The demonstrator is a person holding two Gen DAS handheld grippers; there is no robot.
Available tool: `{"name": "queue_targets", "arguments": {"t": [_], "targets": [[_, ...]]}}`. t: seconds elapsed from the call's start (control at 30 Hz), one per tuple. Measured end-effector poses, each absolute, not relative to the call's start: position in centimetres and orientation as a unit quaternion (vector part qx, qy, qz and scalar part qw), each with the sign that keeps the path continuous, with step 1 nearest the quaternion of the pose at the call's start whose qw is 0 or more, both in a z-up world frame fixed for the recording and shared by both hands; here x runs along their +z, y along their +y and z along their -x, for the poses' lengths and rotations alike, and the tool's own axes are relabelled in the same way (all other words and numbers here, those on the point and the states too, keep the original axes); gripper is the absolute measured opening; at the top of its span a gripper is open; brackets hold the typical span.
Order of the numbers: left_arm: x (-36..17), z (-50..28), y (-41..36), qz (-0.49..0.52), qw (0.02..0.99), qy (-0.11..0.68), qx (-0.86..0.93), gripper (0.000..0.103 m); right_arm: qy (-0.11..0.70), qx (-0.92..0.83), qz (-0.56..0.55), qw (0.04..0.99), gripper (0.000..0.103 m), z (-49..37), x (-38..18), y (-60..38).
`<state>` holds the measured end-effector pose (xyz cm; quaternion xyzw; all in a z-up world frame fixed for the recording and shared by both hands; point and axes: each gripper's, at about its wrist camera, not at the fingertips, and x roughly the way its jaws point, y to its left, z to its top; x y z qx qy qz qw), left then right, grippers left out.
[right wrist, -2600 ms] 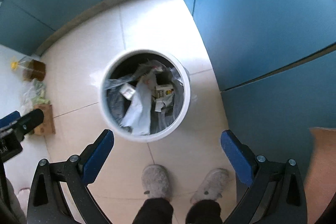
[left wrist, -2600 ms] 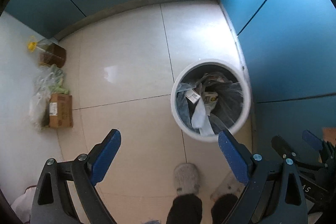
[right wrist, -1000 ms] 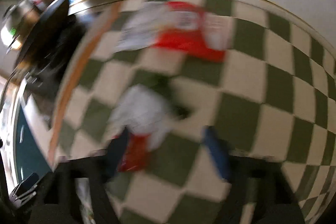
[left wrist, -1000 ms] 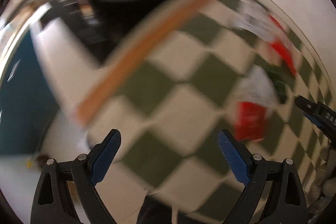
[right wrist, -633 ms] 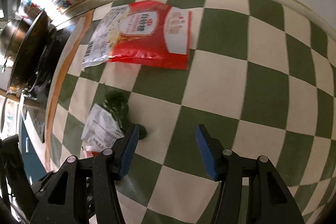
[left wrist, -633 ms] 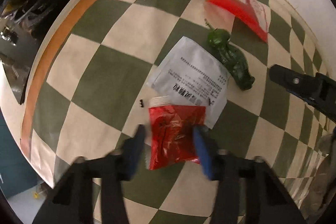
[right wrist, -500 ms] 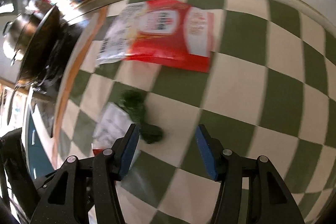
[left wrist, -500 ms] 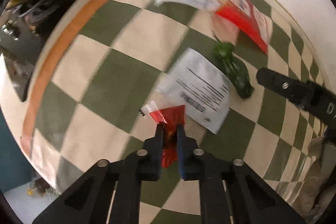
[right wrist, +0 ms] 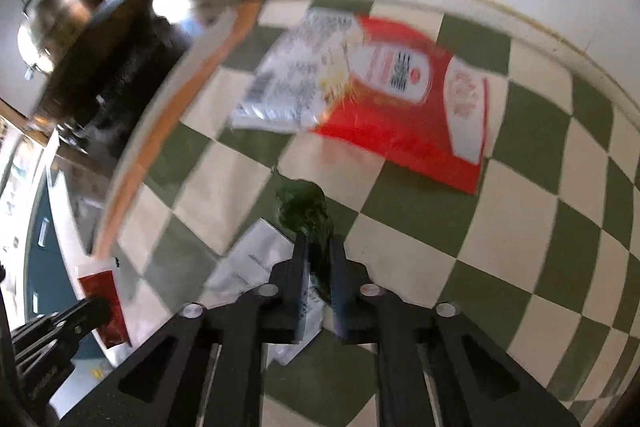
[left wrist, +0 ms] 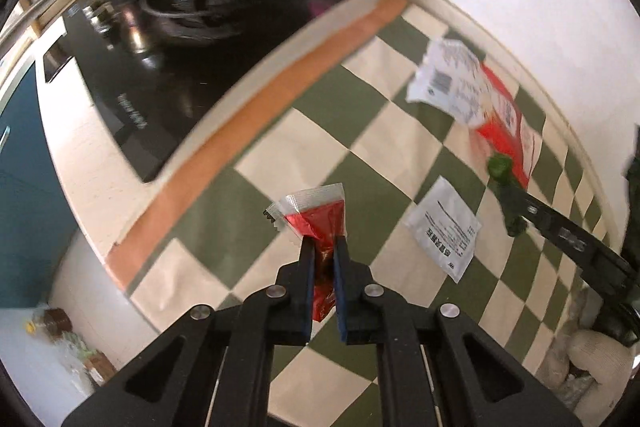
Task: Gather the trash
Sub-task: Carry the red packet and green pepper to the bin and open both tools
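— Pinching what, the left gripper (left wrist: 323,247)?
— A red sachet (left wrist: 316,223), lifted above the checked cloth (left wrist: 256,215) near its orange edge.
— And the right gripper (right wrist: 318,247)?
— Jaws pressed on the green wrapper (right wrist: 306,211), mid-cloth, beside a white packet (right wrist: 256,259).

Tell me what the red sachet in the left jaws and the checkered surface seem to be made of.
Red sachet: looks like thin glossy plastic film, crinkled, with a clear serrated seal edge. Checkered surface: probably a matte cloth or vinyl cover; the blur leaves it open.

Green-and-cream checks are covering the desk (left wrist: 256,195), a red sachet (left wrist: 320,223) showing against white packet (left wrist: 444,231).
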<state>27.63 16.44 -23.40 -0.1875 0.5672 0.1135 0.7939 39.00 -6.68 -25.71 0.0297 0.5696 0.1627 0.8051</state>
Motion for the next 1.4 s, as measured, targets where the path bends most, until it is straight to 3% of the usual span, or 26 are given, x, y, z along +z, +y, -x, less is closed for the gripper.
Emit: {"name": "queue_targets", "arguments": {"t": [0.37,0.63,0.77,1.0,1.2,1.4], "targets": [[-20.3,-18.9,24.5,0.246,0.801,0.519,0.166,0.006,0.555,0.261,-0.043,0.789,0.010,-33.5,-20.0,0.4],[-24.1,-6.0,35.8,0.331,0.751,0.504,0.269,0.005,0.587,0.385,-0.019,0.712,0.010,-23.6,-24.1,14.7],[-30.7,-0.6,40.9,0.373,0.709,0.518,0.298,0.006,0.601,0.428,0.021,0.674,0.010,-17.4,-30.6,23.1],[-48.8,5.7,47.8,0.452,0.636,0.549,0.299,0.006,0.650,0.427,0.074,0.625,0.010,-10.2,-47.0,32.5],[-63.5,6.3,50.9,0.494,0.600,0.569,0.270,0.006,0.685,0.391,0.094,0.607,0.010,-8.4,-62.5,36.3],[-74.0,5.4,52.3,0.500,0.589,0.585,0.248,0.008,0.707,0.371,0.107,0.593,0.010,-8.3,-74.3,37.5]]}}
